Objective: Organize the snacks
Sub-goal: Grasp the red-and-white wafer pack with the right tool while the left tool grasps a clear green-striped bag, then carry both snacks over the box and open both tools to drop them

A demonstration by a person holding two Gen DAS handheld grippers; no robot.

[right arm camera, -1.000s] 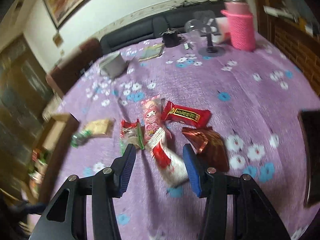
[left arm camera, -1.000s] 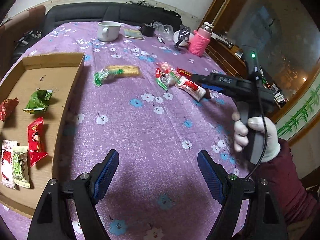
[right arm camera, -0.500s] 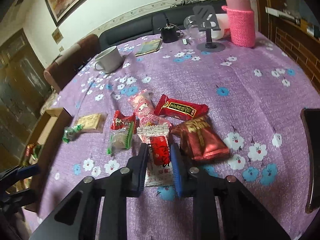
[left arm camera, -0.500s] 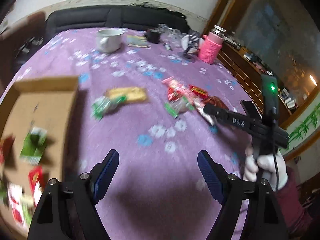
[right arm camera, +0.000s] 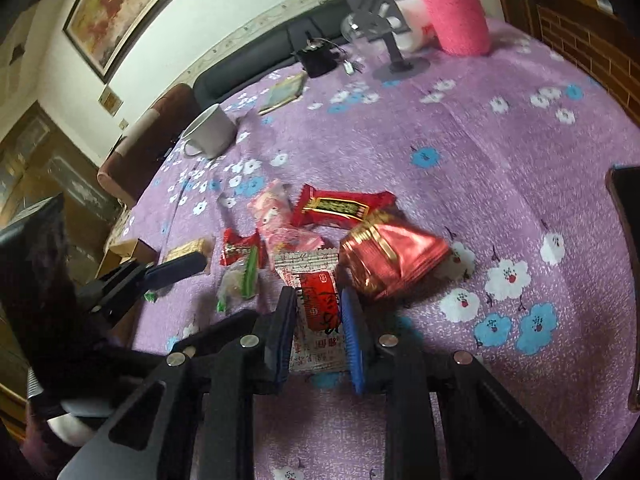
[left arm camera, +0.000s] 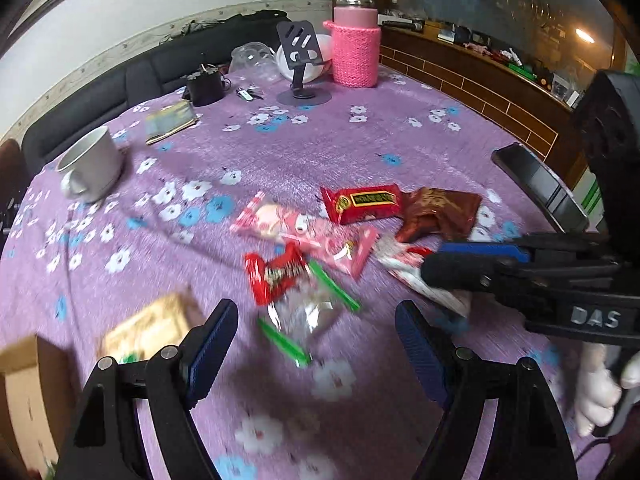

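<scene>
A pile of snacks lies on the purple flowered cloth (left arm camera: 320, 140). My right gripper (right arm camera: 316, 300) is shut on a white-and-red packet (right arm camera: 308, 264) at the near side of the pile. Beside it are a shiny red foil bag (right arm camera: 392, 256), a red bar (right arm camera: 336, 206) and a pink packet (right arm camera: 272, 212). My left gripper (left arm camera: 314, 316) is open and hovers over a clear green-edged packet (left arm camera: 304, 308) and a small red packet (left arm camera: 276, 274). A beige biscuit packet (left arm camera: 148, 328) lies to its left. The right gripper (left arm camera: 440, 264) also shows from the side, pinching the white-and-red packet (left arm camera: 404, 268).
A cardboard box corner (left arm camera: 20, 380) shows at the lower left. Farther back stand a white mug (left arm camera: 92, 168), a booklet (left arm camera: 170, 122), a black pouch (left arm camera: 204, 88), a phone stand (left arm camera: 300, 60) and a pink knitted bottle (left arm camera: 356, 56). A black phone (left arm camera: 536, 184) lies at the right edge.
The right jaws closed on the white-and-red packet. My left gripper swung right, away from the box and over the snack pile, still open.
</scene>
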